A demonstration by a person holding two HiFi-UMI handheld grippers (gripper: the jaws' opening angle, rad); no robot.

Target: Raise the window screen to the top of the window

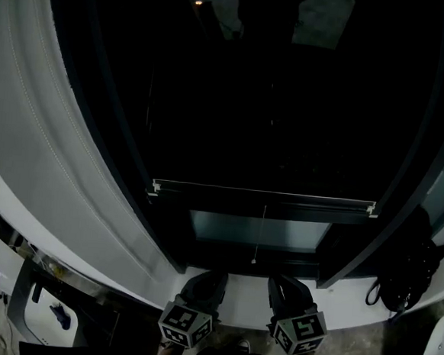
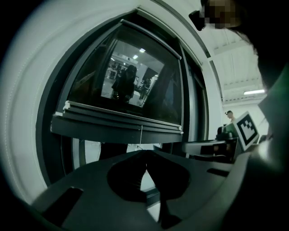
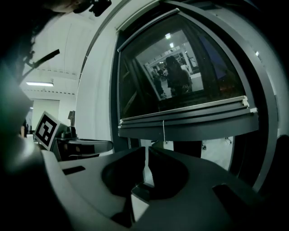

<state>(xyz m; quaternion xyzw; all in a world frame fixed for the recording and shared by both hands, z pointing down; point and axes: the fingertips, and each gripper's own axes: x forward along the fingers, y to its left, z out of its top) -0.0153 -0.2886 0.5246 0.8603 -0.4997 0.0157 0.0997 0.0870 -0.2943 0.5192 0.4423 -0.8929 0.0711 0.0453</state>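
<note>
Dark roll-up window screen (image 1: 273,116) mostly down, its grey stiff bottom rail (image 1: 262,197) low. We judge it light, fabric flimsy: lift under rail. Left gripper (image 1: 208,280) and right gripper (image 1: 284,285) closed, empty, below rail.

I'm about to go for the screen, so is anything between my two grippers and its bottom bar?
Nothing visible blocks them. The left gripper and right gripper sit low at the sill, both shut, with open space up to the bottom bar. Only a thin pull cord hangs from the bar's middle.

cord (image 1: 260,233) below screen bar (image 1: 263,194), sill (image 1: 248,287) beneath
</note>
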